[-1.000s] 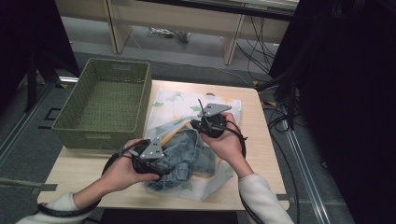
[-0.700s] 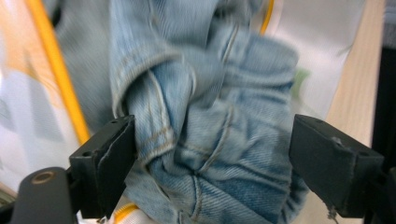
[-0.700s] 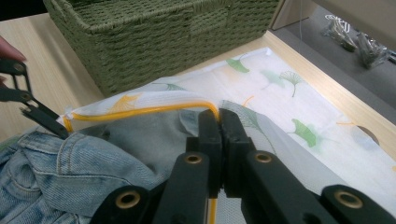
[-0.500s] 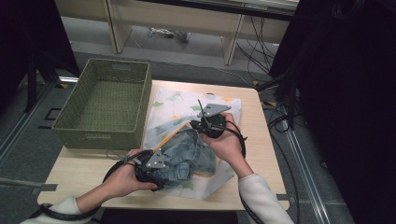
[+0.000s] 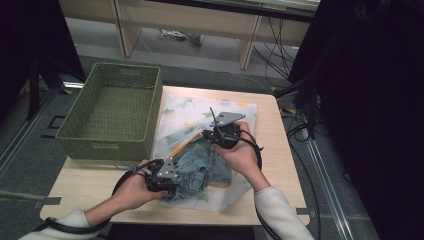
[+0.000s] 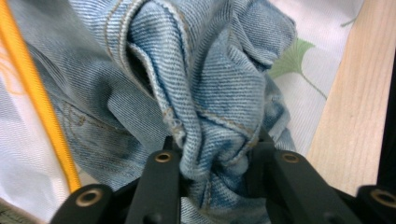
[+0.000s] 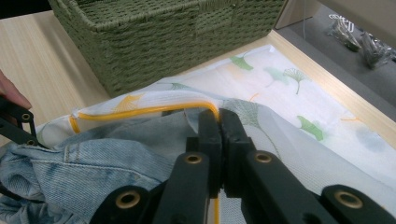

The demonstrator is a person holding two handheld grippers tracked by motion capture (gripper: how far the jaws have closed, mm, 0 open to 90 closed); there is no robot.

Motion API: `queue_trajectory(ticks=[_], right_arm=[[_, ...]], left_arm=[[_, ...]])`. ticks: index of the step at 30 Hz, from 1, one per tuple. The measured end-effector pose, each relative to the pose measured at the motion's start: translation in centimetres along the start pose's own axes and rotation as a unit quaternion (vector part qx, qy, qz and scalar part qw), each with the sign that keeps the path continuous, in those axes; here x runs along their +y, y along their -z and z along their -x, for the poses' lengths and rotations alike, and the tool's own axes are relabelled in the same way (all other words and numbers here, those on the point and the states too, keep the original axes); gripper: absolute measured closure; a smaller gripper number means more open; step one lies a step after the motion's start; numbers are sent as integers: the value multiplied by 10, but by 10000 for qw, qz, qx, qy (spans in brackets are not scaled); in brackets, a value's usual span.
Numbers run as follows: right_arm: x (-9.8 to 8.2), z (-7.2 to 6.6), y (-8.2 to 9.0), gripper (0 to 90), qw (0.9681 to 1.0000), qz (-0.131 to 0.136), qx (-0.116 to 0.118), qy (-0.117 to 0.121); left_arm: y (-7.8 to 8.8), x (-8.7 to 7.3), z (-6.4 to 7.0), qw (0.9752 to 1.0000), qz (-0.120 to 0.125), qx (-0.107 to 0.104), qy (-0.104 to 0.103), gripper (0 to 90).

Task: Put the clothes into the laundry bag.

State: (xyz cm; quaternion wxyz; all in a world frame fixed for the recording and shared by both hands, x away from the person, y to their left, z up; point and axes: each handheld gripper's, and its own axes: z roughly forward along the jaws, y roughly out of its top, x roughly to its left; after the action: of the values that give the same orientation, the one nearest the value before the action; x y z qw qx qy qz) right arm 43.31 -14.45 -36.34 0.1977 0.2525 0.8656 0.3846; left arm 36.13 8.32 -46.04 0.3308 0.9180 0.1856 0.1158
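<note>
Crumpled blue jeans [image 5: 200, 162] lie half inside a white bag [image 5: 200, 112] printed with green leaves and edged in yellow. My left gripper [image 5: 167, 180] is at the jeans' near end. Its jaws have just been closing, and in the left gripper view the left gripper [image 6: 212, 154] pinches a bunched fold of the denim [image 6: 210, 70]. My right gripper [image 5: 216, 134] is at the bag's mouth. In the right gripper view the right gripper [image 7: 218, 116] is shut on the yellow-trimmed edge of the bag [image 7: 289, 93], lifting it over the jeans [image 7: 116, 144].
A green woven basket [image 5: 112, 145] stands empty on the left of the wooden table [image 5: 90, 185], close beside the bag. Bare table shows along the near and right edges. Cables lie on the floor to the right.
The left hand has shifted slightly toward the near edge and its jaws have closed on a fold of denim. The right gripper has stayed put, still holding the bag's edge.
</note>
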Motion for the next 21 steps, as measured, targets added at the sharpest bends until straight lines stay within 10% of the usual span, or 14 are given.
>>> queue_trajectory(ticks=[8,21], right_arm=[[1,-1,1,900,10000,41,1,10],[5,-4,5,900,9999,141,-4,-18]], left_arm=[[21,16,-6,9964,637,-114,552,751],[54,53,-22,9904,1162,464,581,766]])
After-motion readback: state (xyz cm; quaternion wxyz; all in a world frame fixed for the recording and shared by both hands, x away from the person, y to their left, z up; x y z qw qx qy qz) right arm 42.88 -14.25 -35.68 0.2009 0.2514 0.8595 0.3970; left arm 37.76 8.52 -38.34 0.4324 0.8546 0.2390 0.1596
